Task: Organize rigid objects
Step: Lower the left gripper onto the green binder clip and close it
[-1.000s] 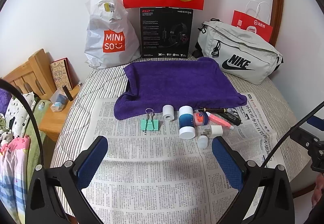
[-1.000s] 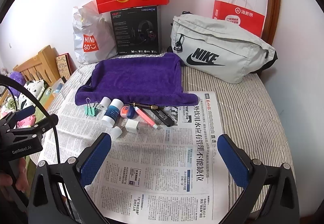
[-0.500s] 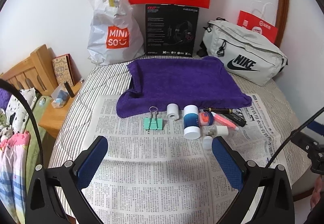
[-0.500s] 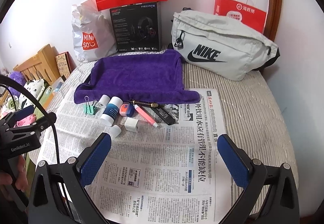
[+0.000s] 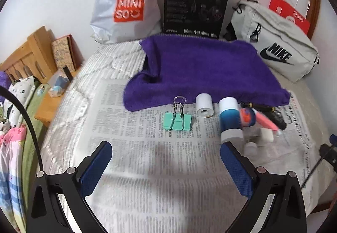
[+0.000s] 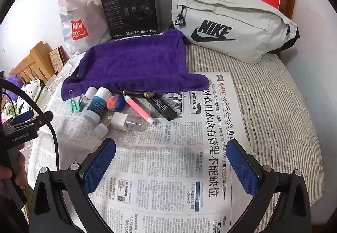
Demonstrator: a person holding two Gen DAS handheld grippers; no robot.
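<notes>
Mint-green metal, the binder clip (image 5: 178, 123) lies flat on the newspaper (image 5: 160, 169) just below the purple towel (image 5: 202, 72), its wire handles pointing toward the cloth; the left gripper (image 5: 166, 157) hovers near it with jaws spread wide and nothing between them; the right gripper (image 6: 171, 158) is equally wide and empty over bare newsprint. The clip looks like the nearest target; best to centre the jaws over the green body, not the wire loops, and to come down square, clear of the paper roll (image 5: 203, 105) and blue-and-white bottle (image 5: 230, 119) beside it.
</notes>
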